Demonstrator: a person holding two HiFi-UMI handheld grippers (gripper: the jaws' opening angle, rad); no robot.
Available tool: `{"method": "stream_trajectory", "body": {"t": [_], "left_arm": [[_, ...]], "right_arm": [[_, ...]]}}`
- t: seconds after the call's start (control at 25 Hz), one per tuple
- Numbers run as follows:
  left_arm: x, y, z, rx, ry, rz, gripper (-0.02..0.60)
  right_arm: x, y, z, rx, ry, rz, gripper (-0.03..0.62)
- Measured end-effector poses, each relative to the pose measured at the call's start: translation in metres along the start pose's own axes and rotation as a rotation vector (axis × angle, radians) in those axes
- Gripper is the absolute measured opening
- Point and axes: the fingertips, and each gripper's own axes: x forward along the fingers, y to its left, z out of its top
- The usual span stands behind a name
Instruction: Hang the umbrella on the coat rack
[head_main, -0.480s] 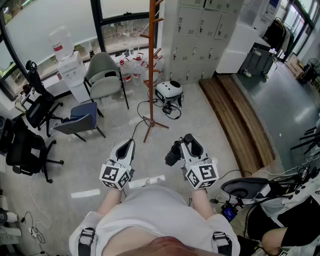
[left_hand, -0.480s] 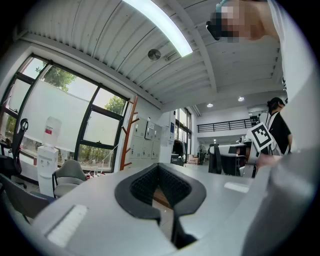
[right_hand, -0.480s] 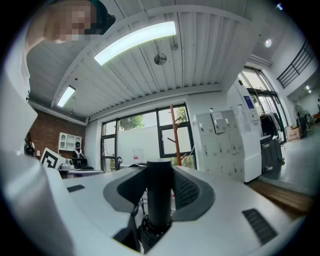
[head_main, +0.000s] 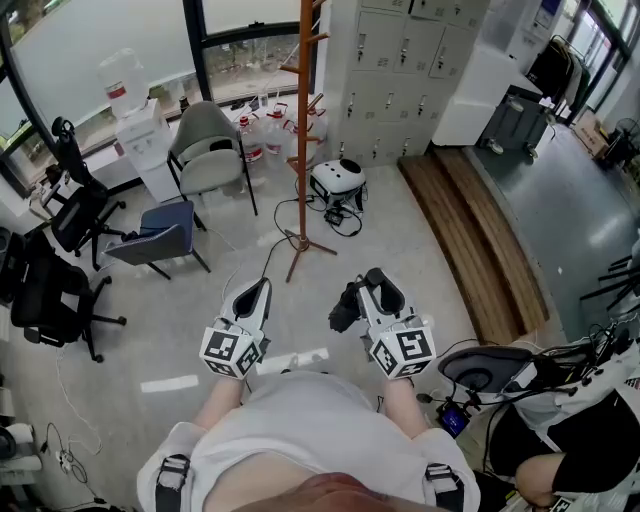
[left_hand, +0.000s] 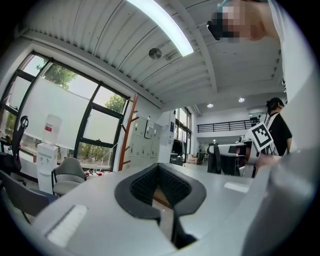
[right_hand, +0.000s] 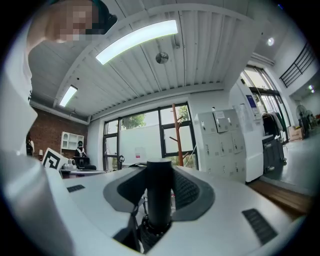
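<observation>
The folded black umbrella (head_main: 346, 305) was clamped between the jaws of the right gripper (head_main: 372, 280) by what was taken to be its handle end. It was held level at the near centre, judged ready to be carried to the coat rack (head_main: 303, 140), which stood well apart at the far centre, slightly to the left. The left gripper (head_main: 255, 292) was held just left of the umbrella, its jaws brought together on nothing, judged to be kept in reserve. None of the pegs (head_main: 290, 72) had been reached, so an approach was judged to be needed first
</observation>
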Motion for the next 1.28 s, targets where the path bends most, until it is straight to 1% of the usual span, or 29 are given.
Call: {"method": "stream_trajectory", "body": {"t": [0.28, 0.52, 0.88, 1.08, 1.28], "left_arm": [[0.002, -0.006, -0.003, 0.007, 0.002, 0.017, 0.011], [0.005, -0.014, -0.009, 0.011, 0.008, 0.044, 0.009], [0.018, -0.028, -0.011, 0.005, 0.000, 0.085, 0.010], [0.025, -0.026, -0.016, 0.006, 0.010, 0.097, 0.009], [0.039, -0.018, -0.013, 0.012, 0.000, 0.100, 0.009]], "right_arm": [[-0.002, 0.001, 0.000, -0.026, -0.012, 0.027, 0.150], [-0.006, -0.015, -0.004, 0.009, -0.013, 0.035, 0.150], [-0.008, -0.038, -0.009, -0.001, 0.009, 0.064, 0.150], [-0.001, -0.047, -0.012, 0.003, 0.013, 0.071, 0.150], [0.013, -0.056, -0.012, 0.015, 0.009, 0.076, 0.150]]}}
